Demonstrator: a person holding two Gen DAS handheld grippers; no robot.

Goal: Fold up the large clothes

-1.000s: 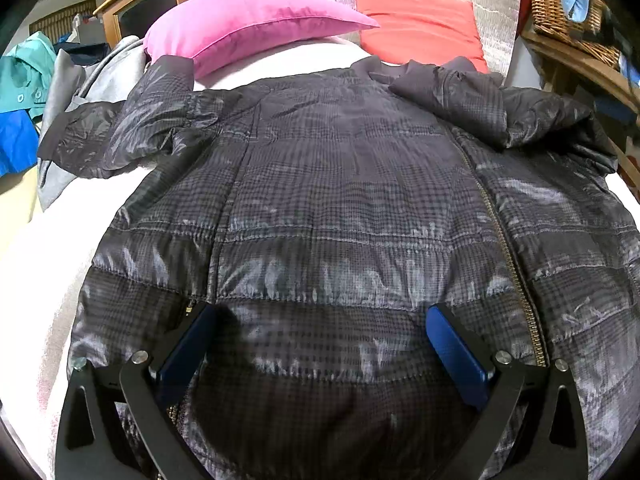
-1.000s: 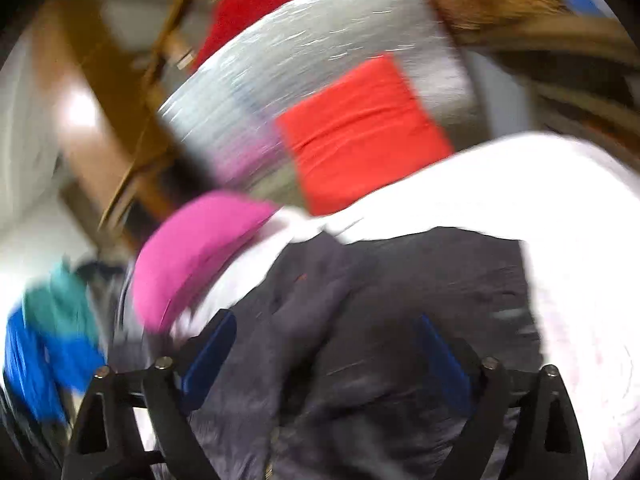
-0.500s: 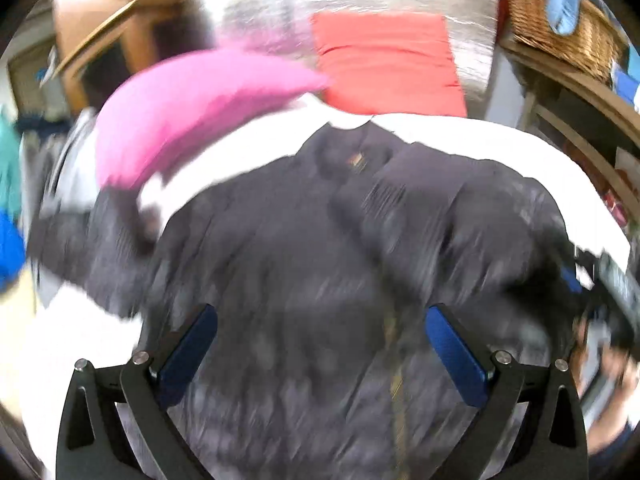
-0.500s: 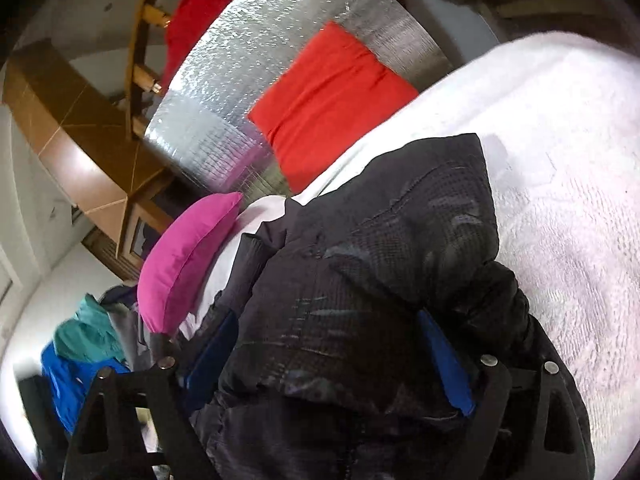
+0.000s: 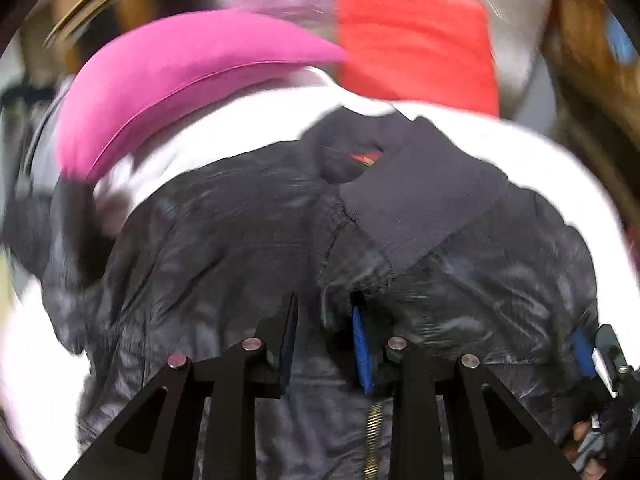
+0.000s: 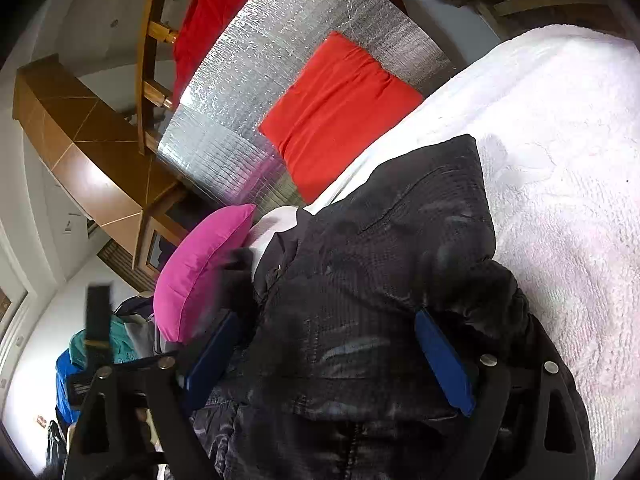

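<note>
My dark quilted jacket, glossy and puffy with a matte ribbed collar, lies spread on the nubbly white bedspread. My left gripper is closing over a fold beside the brass zipper; blur hides whether the pads bite yet. My right gripper stands wide, straddling the bunched sleeve. Bare bedspread lies at three o'clock; pink pillow at ten.

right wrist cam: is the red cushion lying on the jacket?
No. The red cushion leans against the silver panel at the bed's head, clear of the jacket.
</note>
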